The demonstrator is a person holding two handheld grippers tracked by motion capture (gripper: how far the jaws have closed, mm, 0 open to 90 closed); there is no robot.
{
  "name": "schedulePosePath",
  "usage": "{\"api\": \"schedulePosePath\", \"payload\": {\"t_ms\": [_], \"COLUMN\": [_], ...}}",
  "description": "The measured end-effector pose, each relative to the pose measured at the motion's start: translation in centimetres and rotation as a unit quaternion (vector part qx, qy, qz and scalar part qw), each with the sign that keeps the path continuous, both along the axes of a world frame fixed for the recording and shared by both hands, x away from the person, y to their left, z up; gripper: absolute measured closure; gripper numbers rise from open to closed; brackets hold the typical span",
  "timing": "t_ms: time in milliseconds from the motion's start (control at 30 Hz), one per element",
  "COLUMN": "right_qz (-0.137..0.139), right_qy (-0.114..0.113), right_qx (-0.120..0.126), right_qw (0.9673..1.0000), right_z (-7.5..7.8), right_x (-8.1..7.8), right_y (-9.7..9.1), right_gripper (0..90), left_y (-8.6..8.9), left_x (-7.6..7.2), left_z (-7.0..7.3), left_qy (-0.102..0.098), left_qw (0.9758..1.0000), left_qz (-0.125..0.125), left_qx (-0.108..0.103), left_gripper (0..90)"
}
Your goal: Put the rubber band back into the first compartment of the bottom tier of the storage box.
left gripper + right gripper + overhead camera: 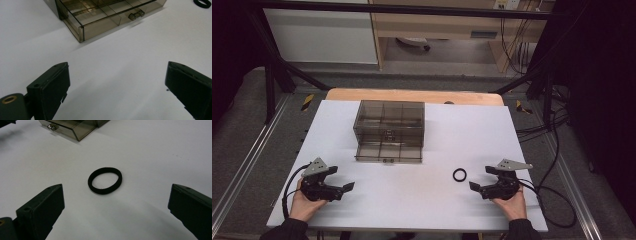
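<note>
Lab: black frame rig point(282, 65), loose cables point(539, 125), white table point(412, 190).

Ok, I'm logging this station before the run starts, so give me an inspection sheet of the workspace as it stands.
Surface: white tabletop, flat, no spills seen.
Job's things: smoky transparent drawer box toward the far middle, its bottom drawer pulled out; compartments look empty. Black ring lies flat, apart from the box, just ahead of the right tongs.
Clutter: nothing seen.
Grippers: left tongs and right tongs both open, holding nothing, near the front edge, one in each hand.
Cables: one black cable trails from the right tongs off the table's right side; another loops from the left tongs.
Surroundings: black frame bars, wooden furniture behind, more cables at the right.
</note>
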State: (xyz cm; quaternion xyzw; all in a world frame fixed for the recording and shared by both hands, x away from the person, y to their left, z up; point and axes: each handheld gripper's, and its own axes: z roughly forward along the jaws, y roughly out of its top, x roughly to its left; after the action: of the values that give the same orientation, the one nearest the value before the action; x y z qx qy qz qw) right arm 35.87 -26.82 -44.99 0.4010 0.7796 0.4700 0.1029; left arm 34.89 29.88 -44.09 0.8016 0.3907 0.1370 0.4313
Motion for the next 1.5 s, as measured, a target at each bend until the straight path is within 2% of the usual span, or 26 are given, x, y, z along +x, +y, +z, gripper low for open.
{"api": "schedulePosePath", "payload": {"t_ms": [333,700,933,1167,1300,1500], "right_qz": [-0.001,-0.006,-0.011,-0.018,-0.02,-0.029], "right_qy": [0.004,0.007,0.007,0.006,0.009,0.011], "right_qx": [-0.02,-0.03,-0.032,-0.055,-0.05,-0.058], "right_qw": [0.9998,0.9995,0.9994,0.9983,0.9985,0.9978], "right_z": [0.0,0.3,0.5,0.5,0.6,0.8], "right_x": [0.6,1.6,2.1,2.7,3.0,3.2], "right_y": [0.9,2.3,2.6,3.1,3.2,3.0], "right_gripper": [1.7,2.8,4.3,9.4,13.4,18.7], "left_y": [0.1,0.2,0.1,0.2,0.2,0.2], "left_x": [0.0,0.1,0.1,0.1,0.0,0.0], "left_z": [0.0,0.0,0.0,-0.1,0.0,0.0], "left_qy": [0.0,-0.001,-0.002,-0.002,-0.004,-0.004], "left_qw": [1.0,1.0,1.0,1.0,1.0,1.0], "left_qz": [0.004,0.007,0.007,0.007,0.006,0.008], "left_qx": [0.0,-0.001,0.0,-0.002,0.0,-0.001], "left_gripper": [5.5,5.6,5.7,5.7,5.7,5.7]}}
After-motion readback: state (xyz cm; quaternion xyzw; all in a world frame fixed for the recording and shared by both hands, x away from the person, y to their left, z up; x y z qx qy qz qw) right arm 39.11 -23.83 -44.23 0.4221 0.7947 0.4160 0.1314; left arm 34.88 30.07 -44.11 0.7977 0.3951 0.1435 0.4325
